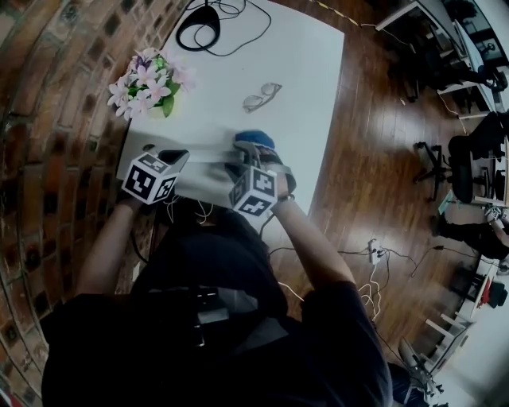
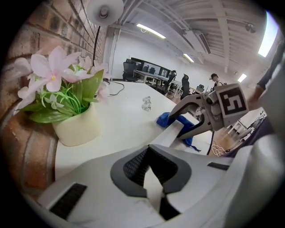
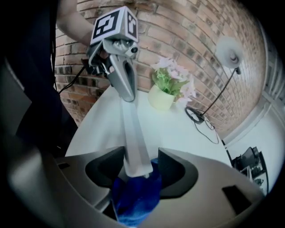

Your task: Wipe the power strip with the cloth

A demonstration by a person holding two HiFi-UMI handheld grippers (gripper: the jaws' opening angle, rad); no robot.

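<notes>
Holding strip (image 3: 132, 133) at both ends, over near edge of table (image 1: 294, 71); cannot tell if resting on it.

- Left gripper (image 2: 151, 176): jaws nearly together, clamped on one end of strip.
- Right gripper (image 3: 140, 173): jaws wide, closed on blue cloth (image 3: 133, 200). Cloth bunched between pads, strip's other end lying on it between jaws.

Containers: only one, a pale pot (image 2: 75, 129), upright at wall side of table. Holds pink flowers (image 2: 51, 69) and green leaves (image 2: 84, 91). Well apart from strip.

View differences:
- Head view only: whole layout. Both marker cubes side by side, cloth just beyond right one, glasses (image 1: 261, 97) mid-table, black ring (image 1: 199, 32) with cable (image 1: 242, 36) at far end. Cords (image 1: 374, 274) on wood floor and chairs (image 1: 433, 163) off to the right. Jaw state not readable here.
- Left gripper view only: lamp (image 2: 104, 11) head overhead, desks (image 2: 151, 73) and a standing person (image 2: 215, 80) far back. Shows right gripper side-on with cloth hanging under it.
- Right gripper view only: brick wall (image 3: 178, 31) up close, strip seen lengthwise up to left gripper, cloth filling jaw gap.
</notes>
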